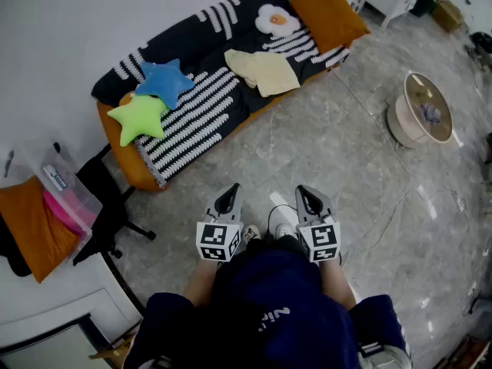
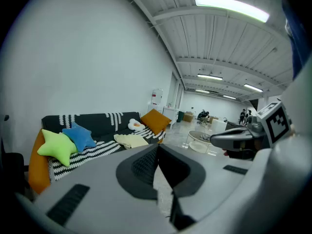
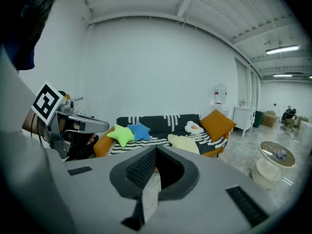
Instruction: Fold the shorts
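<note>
Pale yellow shorts (image 1: 263, 71) lie spread on the striped sofa (image 1: 192, 106), well ahead of me across the floor. They also show in the left gripper view (image 2: 130, 140) and the right gripper view (image 3: 184, 143). My left gripper (image 1: 227, 198) and right gripper (image 1: 308, 199) are held side by side near my body, both shut with nothing between the jaws. Each points slightly downward toward the sofa, far from the shorts.
On the sofa sit a green star cushion (image 1: 138, 118), a blue star cushion (image 1: 164, 82), an egg-shaped cushion (image 1: 277, 20) and an orange pillow (image 1: 327, 11). A round low table (image 1: 420, 111) stands right. A black chair (image 1: 108, 206) and a clear bin (image 1: 68, 187) stand left.
</note>
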The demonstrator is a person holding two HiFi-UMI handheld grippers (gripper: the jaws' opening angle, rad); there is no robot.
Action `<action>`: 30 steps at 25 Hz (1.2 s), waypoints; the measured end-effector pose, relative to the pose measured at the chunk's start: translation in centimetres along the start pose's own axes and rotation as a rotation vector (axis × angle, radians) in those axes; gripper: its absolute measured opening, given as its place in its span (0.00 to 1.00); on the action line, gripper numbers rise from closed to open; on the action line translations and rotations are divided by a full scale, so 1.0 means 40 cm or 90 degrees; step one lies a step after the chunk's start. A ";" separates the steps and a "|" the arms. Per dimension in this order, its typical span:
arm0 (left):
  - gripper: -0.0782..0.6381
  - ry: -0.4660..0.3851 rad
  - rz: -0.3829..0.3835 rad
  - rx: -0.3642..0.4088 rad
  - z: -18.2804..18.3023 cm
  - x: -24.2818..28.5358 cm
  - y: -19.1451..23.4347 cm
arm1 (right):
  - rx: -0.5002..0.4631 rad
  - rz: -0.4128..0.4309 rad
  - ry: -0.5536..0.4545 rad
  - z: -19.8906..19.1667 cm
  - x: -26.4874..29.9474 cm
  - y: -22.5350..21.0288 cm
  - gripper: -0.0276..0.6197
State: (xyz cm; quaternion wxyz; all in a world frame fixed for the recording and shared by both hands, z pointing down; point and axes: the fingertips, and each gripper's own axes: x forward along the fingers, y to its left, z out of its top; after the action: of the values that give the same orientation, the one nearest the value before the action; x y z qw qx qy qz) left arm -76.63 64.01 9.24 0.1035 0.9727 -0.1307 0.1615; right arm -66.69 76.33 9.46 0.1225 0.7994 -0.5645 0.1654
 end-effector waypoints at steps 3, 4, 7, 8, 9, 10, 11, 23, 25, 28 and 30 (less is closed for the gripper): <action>0.11 -0.014 0.012 -0.008 0.015 0.004 0.022 | -0.011 0.001 -0.005 0.012 0.014 0.001 0.05; 0.11 -0.017 0.013 -0.011 0.020 0.004 0.024 | -0.015 0.000 -0.005 0.015 0.015 0.000 0.05; 0.11 -0.025 0.010 -0.005 0.031 0.004 0.026 | -0.025 -0.020 -0.009 0.023 0.018 -0.012 0.06; 0.11 -0.027 0.009 -0.004 0.033 0.003 0.029 | -0.025 -0.031 -0.012 0.025 0.019 -0.016 0.06; 0.11 -0.028 0.007 -0.007 0.032 0.003 0.032 | -0.020 -0.042 -0.016 0.027 0.019 -0.020 0.06; 0.12 -0.026 0.002 -0.012 0.029 0.003 0.033 | -0.010 -0.050 -0.020 0.027 0.017 -0.024 0.06; 0.12 -0.023 -0.008 -0.016 0.024 0.003 0.031 | 0.002 -0.053 -0.023 0.026 0.017 -0.026 0.06; 0.57 -0.001 -0.084 -0.055 -0.006 -0.008 0.035 | 0.029 -0.010 -0.020 0.031 0.024 0.047 0.58; 0.57 -0.006 -0.079 -0.061 -0.001 -0.004 0.039 | 0.034 -0.015 -0.018 0.025 0.024 0.036 0.58; 0.57 -0.013 -0.070 -0.069 0.003 0.008 0.049 | 0.040 -0.017 -0.018 0.018 0.038 0.018 0.57; 0.55 -0.021 -0.062 -0.088 0.013 0.024 0.061 | 0.039 -0.012 -0.019 0.019 0.059 0.005 0.56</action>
State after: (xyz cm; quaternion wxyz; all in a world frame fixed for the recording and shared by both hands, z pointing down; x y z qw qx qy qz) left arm -76.31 61.37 9.46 0.1763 0.9709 -0.0960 0.1306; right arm -66.05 73.95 9.71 0.0913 0.8103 -0.5534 0.1698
